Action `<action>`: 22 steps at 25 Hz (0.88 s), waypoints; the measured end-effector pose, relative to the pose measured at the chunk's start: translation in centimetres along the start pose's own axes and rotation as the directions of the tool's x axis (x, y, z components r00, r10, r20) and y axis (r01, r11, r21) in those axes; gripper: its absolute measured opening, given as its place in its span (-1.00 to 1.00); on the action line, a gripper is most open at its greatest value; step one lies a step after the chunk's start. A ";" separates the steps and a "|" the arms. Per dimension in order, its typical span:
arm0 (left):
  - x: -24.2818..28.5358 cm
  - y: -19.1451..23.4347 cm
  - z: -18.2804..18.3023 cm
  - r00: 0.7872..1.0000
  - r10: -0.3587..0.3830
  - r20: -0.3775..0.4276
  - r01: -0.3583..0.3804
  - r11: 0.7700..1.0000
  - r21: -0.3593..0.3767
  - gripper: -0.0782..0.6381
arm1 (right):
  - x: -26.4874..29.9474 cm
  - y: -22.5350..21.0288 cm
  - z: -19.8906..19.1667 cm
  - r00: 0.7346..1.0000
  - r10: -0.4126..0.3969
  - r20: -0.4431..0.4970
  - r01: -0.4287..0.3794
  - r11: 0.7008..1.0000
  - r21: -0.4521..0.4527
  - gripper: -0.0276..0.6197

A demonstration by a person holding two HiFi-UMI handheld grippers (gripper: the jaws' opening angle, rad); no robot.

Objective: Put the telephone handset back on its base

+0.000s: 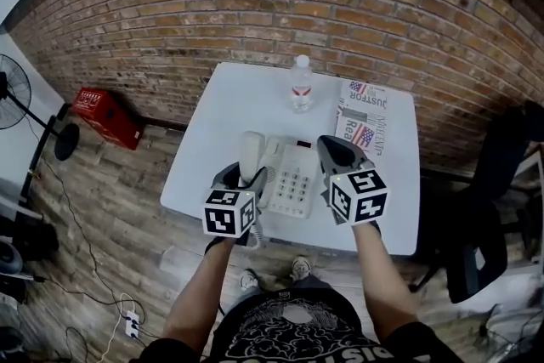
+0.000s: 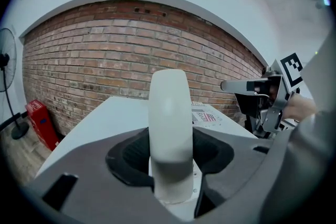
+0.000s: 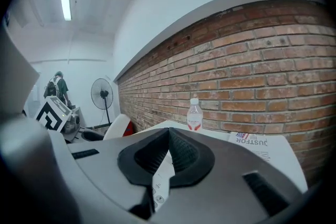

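The white telephone handset (image 1: 251, 155) is upright between the jaws of my left gripper (image 1: 245, 177), whose black pads lie against both its sides. In the left gripper view the handset (image 2: 169, 128) fills the gap between the pads. It hangs over the left side of the white telephone base (image 1: 296, 176); I cannot tell whether it touches the cradle. Its coiled cord (image 1: 255, 227) dangles at the table's front edge. My right gripper (image 1: 325, 145) is shut and holds nothing, hovering over the base's right side, pads meeting (image 3: 167, 136).
On the white table (image 1: 229, 106), a water bottle (image 1: 301, 83) stands at the back and a newspaper (image 1: 361, 116) lies back right. On the floor are a red crate (image 1: 106, 116) and a fan (image 1: 13, 93) to the left, and a black chair (image 1: 489, 225) to the right.
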State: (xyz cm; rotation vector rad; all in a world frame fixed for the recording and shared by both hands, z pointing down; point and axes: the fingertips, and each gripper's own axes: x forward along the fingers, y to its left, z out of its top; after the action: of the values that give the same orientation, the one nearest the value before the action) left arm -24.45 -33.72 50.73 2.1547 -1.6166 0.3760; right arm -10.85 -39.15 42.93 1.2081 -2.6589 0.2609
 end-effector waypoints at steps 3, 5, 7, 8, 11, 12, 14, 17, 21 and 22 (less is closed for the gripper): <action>0.6 -0.4 -0.7 0.997 -0.052 -0.062 0.053 0.999 0.014 -0.19 | -0.5 0.4 -0.4 0.999 -0.036 -0.004 0.036 0.999 0.012 -0.91; 1.2 -0.6 -1.2 0.991 -0.079 -0.104 0.080 0.997 0.009 -0.19 | -0.9 0.6 -0.7 0.998 -0.055 -0.006 0.055 0.998 0.018 -0.91; 2.0 -0.8 -1.7 0.984 -0.098 -0.150 0.101 0.995 0.009 -0.19 | -1.3 0.8 -1.1 0.997 -0.074 -0.010 0.074 0.997 0.024 -0.91; 2.5 -0.8 -2.0 0.979 -0.103 -0.176 0.107 0.994 0.012 -0.19 | -1.5 0.9 -1.3 0.997 -0.081 -0.013 0.081 0.996 0.026 -0.91; 3.7 -0.9 -2.6 0.964 -0.107 -0.244 0.112 0.994 0.009 -0.19 | -2.0 1.2 -1.8 0.995 -0.093 -0.023 0.094 0.995 0.021 -0.91; 4.1 -0.8 -2.7 0.959 -0.107 -0.264 0.113 0.994 0.006 -0.19 | -2.2 1.3 -1.9 0.995 -0.096 -0.026 0.096 0.995 0.018 -0.91; 4.8 -0.8 -3.1 0.947 -0.108 -0.302 0.113 0.994 0.001 -0.19 | -2.4 1.4 -2.4 0.994 -0.103 -0.032 0.104 0.994 0.015 -0.91; 5.6 -0.6 -3.7 0.932 -0.114 -0.345 0.113 0.993 -0.022 -0.19 | -2.6 1.6 -2.9 0.993 -0.113 -0.039 0.113 0.993 0.018 -0.91; 6.4 -0.3 -4.1 0.918 -0.112 -0.380 0.098 0.994 -0.055 -0.19 | -2.6 1.8 -3.3 0.992 -0.115 -0.044 0.116 0.993 0.023 -0.91; 6.6 -0.3 -4.1 0.915 -0.110 -0.387 0.094 0.994 -0.059 -0.19 | -2.6 1.8 -3.3 0.992 -0.115 -0.045 0.116 0.993 0.024 -0.91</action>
State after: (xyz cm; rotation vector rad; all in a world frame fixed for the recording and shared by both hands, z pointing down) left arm -22.14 -37.20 57.28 1.9688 -1.2717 0.6870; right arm -10.19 -35.28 45.30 1.3429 -2.5456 0.3008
